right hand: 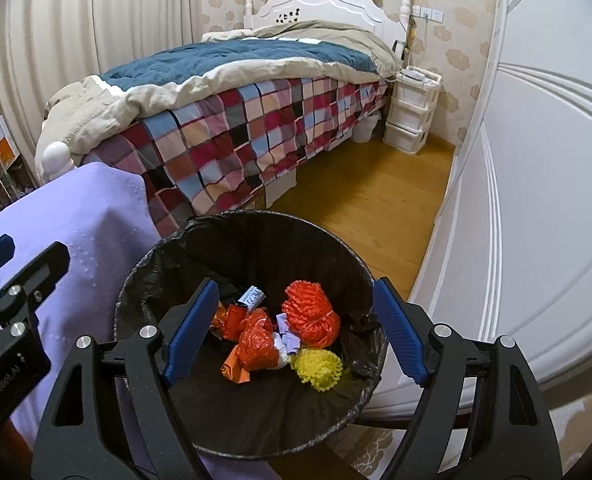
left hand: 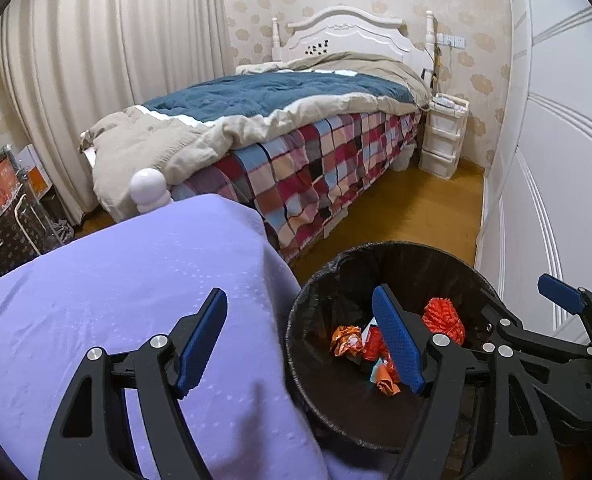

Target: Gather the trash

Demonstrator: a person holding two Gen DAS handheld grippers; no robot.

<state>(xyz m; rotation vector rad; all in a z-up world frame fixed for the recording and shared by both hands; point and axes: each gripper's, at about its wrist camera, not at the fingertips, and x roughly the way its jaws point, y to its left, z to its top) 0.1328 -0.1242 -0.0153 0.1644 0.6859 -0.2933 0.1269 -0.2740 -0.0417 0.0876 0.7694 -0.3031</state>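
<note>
A round bin with a black liner (right hand: 256, 218) stands on the floor beside a surface covered in purple cloth (right hand: 88, 220). Inside lie an orange rope bundle (right hand: 311, 312), a yellow mesh ball (right hand: 317, 368), a crumpled orange bag (right hand: 256, 346) and small scraps. My right gripper (right hand: 296, 332) hovers open over the bin's mouth with nothing between its pads. My left gripper (left hand: 299, 340) is open too, straddling the bin's left rim (left hand: 296, 320) and the purple cloth (left hand: 116, 300), holding nothing. One finger (left hand: 559, 298) of the right gripper shows beyond the bin.
A bed with a plaid sheet (right hand: 236, 136) and a blue quilt fills the middle of the room. White wardrobe doors (right hand: 535, 200) run along the right. A white drawer unit (right hand: 411, 112) stands by the headboard. Boxes (left hand: 4, 208) sit at far left. Bare wood floor (right hand: 355, 200) lies between bed and wardrobe.
</note>
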